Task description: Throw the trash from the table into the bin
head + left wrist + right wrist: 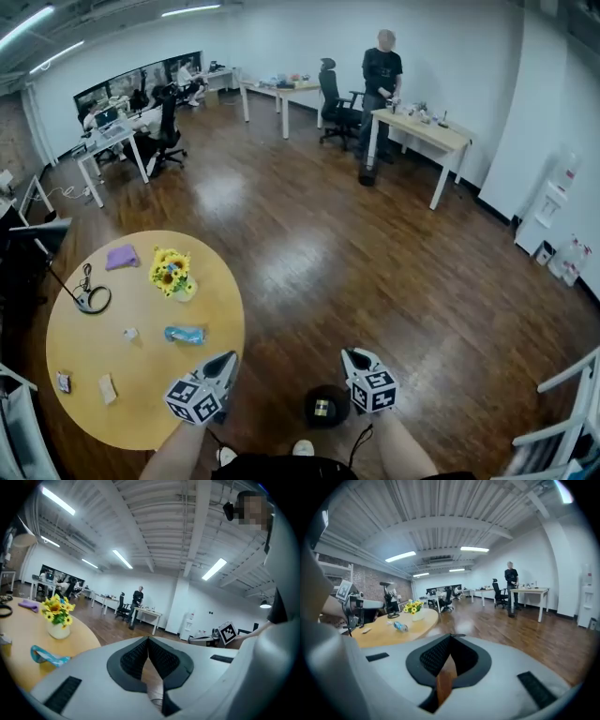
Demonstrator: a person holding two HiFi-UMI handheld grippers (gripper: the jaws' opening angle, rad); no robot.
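Basically the left gripper (228,359) and right gripper (350,356) hover with jaws shut and empty, I'd guess because the blue wrapper (184,334) sits ungrabbed on the tabletop (141,398), bin (326,406) waiting below.

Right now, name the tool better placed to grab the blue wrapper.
Left. The left tool hangs over the round wooden table, near the crumpled blue wrapper; the right tool is over the floor.

Blue wrapper (185,334) flat on table (131,417), black bin (326,406) — on floor
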